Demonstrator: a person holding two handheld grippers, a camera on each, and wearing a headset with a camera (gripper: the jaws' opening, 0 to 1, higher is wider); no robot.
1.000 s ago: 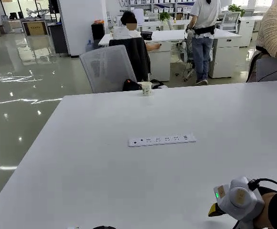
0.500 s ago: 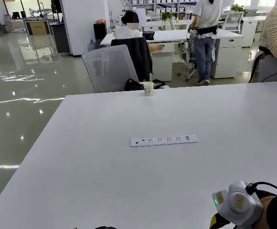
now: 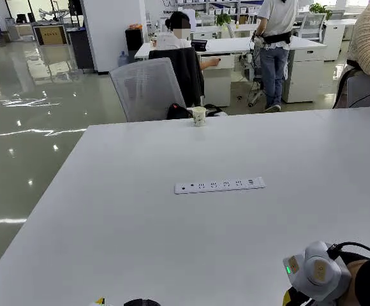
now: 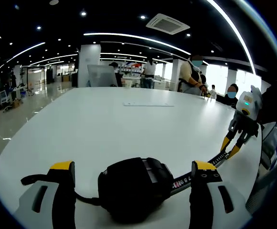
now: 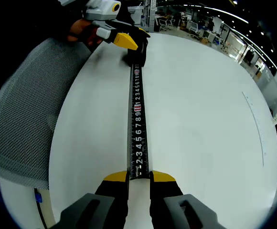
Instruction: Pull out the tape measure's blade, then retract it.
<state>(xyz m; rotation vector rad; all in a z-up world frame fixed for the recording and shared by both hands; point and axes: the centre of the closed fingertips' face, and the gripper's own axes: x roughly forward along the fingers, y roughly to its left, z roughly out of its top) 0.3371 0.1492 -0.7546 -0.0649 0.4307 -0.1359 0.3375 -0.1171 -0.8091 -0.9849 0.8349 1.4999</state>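
The black tape measure case [image 4: 134, 188] sits on the white table [image 4: 105, 124], deep between my left gripper's [image 4: 133, 168] yellow-tipped fingers [image 4: 62, 168]. The jaws stand wide, with a gap showing on each side of the case. Its black blade [image 5: 137, 114] runs straight along the table to my right gripper [image 5: 139, 177], which is shut on the blade's end. The left gripper view shows the right gripper [image 4: 234, 145] pinching the blade tip at the right. In the head view the right gripper [image 3: 291, 297] is at the bottom right, and the case [image 3: 140, 303] peeks in at the bottom edge.
A white power strip [image 3: 219, 185] lies mid-table and a paper cup [image 3: 199, 116] stands at the far edge. A grey mesh chair [image 3: 148, 89] is behind the table, another mesh chair [image 5: 24, 109] by the near edge. People stand and sit beyond.
My right gripper has slid slightly toward the near table edge in the head view. The view itself has shifted a little; table objects stay put.
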